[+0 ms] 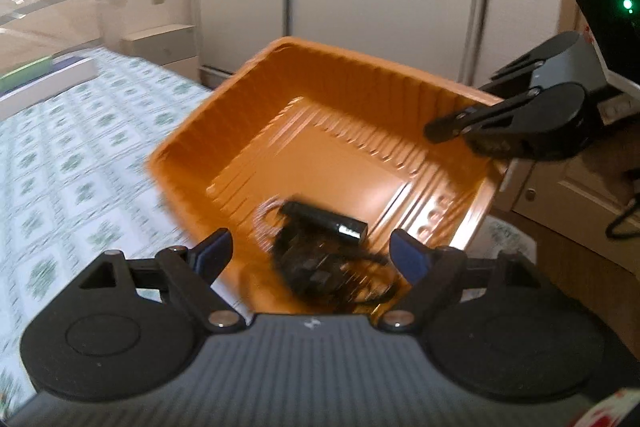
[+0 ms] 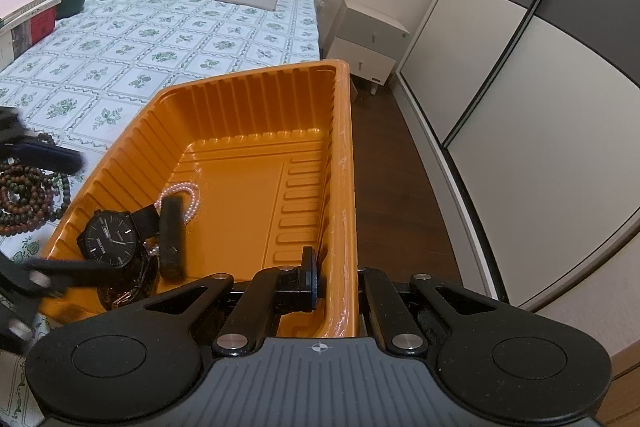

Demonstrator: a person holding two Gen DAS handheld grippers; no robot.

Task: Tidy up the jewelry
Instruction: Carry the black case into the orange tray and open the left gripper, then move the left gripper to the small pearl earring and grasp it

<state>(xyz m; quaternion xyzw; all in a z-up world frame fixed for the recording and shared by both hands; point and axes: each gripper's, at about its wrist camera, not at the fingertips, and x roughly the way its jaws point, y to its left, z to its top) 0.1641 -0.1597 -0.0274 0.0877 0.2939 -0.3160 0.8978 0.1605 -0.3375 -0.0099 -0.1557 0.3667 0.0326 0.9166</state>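
A bed in a green floral sheet carries the orange plastic tray, which overhangs its edge above a dark wood floor. The right gripper is clamped on the tray's near rim. Inside lie a black wristwatch whose dial lettering is too small to read, a black strap and a pink pearl bracelet. Brown prayer beads rest on the sheet beside the tray. The left gripper hangs with jaws apart and empty over the watch.

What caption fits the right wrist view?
Right gripper clamps orange tray wall; watch and pearl bracelet lie inside.
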